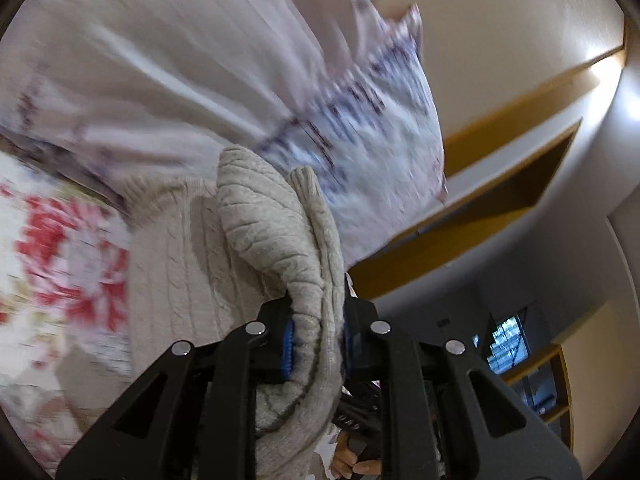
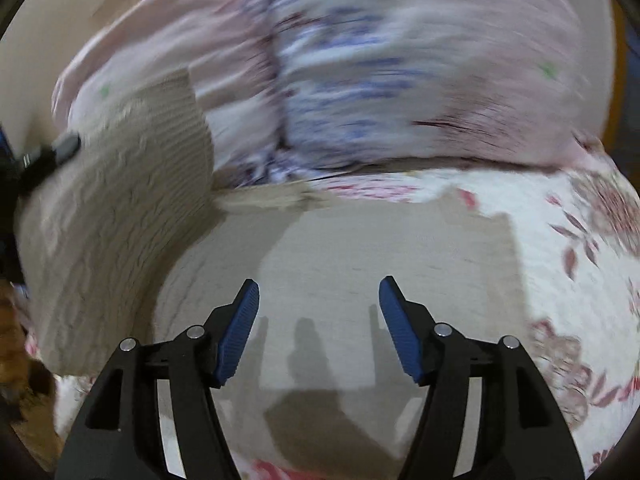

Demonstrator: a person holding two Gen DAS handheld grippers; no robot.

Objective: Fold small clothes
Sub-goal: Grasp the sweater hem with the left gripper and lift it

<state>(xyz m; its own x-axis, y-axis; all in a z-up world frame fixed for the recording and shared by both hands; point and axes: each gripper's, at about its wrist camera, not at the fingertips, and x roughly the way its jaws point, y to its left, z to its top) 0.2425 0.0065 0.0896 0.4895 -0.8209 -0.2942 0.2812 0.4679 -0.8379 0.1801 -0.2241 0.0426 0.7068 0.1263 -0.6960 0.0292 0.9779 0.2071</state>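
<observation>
My left tongs (image 1: pixel 316 340) are clamped on a bunched fold of the cream cable-knit sweater (image 1: pixel 276 232), blue pads pressed into the wool on both sides; the knit rises between them in a thick ribbed hump, and more of it trails off to the left over the floral bedspread (image 1: pixel 60 248). My right tongs (image 2: pixel 319 328) stand apart with nothing between the pads, their shadow thrown on the flat part of the same sweater (image 2: pixel 340 248), which lies spread on the bedspread (image 2: pixel 580 264) just beneath. Right view only: the sweater's left side lifted in a curved flap with a ribbed hem, and at the far left edge a dark blurred piece of the left tongs (image 2: pixel 60 148) at that flap. Left view only: part of a hand (image 1: pixel 352 464) low in the frame under the tongs, and beyond the bed a cream wall with wooden trim (image 1: pixel 520 112) and a dim room with a bright screen or window (image 1: pixel 506 344). Behind the sweater sits a pale pink pillow with a blue-and-maroon patterned band (image 2: pixel 340 80). Pillow and bedspread are smeared by motion blur; print detail unreadable. Sweater's full outline cut off in both views.
</observation>
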